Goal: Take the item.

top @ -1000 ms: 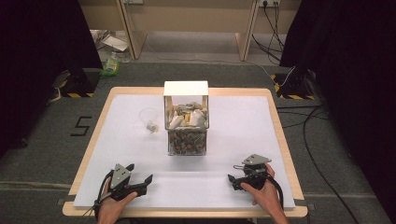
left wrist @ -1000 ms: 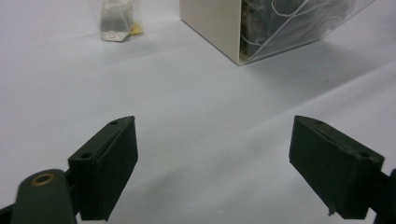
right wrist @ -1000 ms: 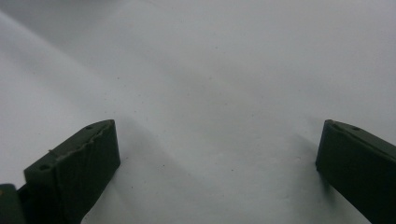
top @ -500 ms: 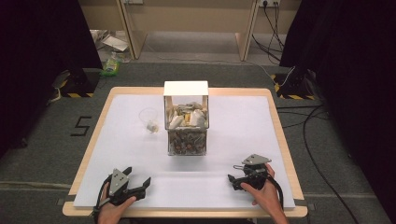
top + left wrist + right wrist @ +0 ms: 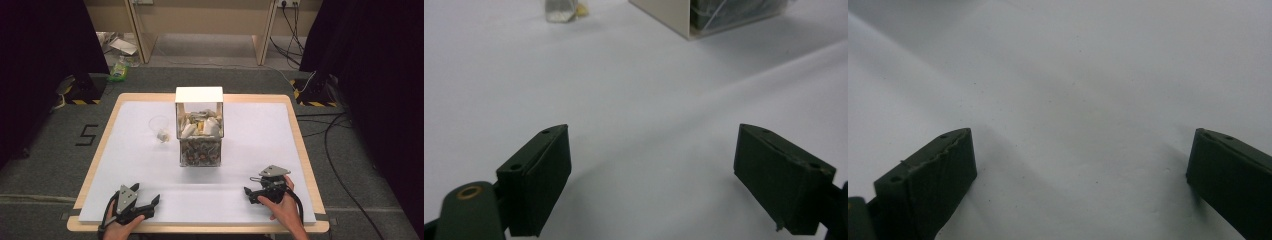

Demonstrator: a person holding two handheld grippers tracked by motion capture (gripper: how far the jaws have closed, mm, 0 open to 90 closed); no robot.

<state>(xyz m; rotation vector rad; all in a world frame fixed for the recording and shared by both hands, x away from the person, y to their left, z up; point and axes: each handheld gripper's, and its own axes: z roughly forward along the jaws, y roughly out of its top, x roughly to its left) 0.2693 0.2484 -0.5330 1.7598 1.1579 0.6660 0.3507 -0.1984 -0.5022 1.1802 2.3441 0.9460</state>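
Resting low at the table's (image 5: 250, 150) near edge, left tool (image 5: 150, 204) and right tool (image 5: 252, 192) both stood with jaws spread, pinching nothing. Step judged: start position, nothing yet reached for. Clear box (image 5: 200, 132) of small items sat mid-table; clear cup (image 5: 160, 128) just to its left, well apart from both tools. Next move judged: a forward reach. Left gripper view added the box's corner (image 5: 704, 17) and cup base (image 5: 559, 10); right gripper view gave bare table (image 5: 1073, 90).

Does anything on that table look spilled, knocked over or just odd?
Nothing stands out. The clear box stands upright at mid-table, its contents inside it. The small clear cup sits upright beside it. The left gripper and right gripper are open near the front edge, holding nothing.
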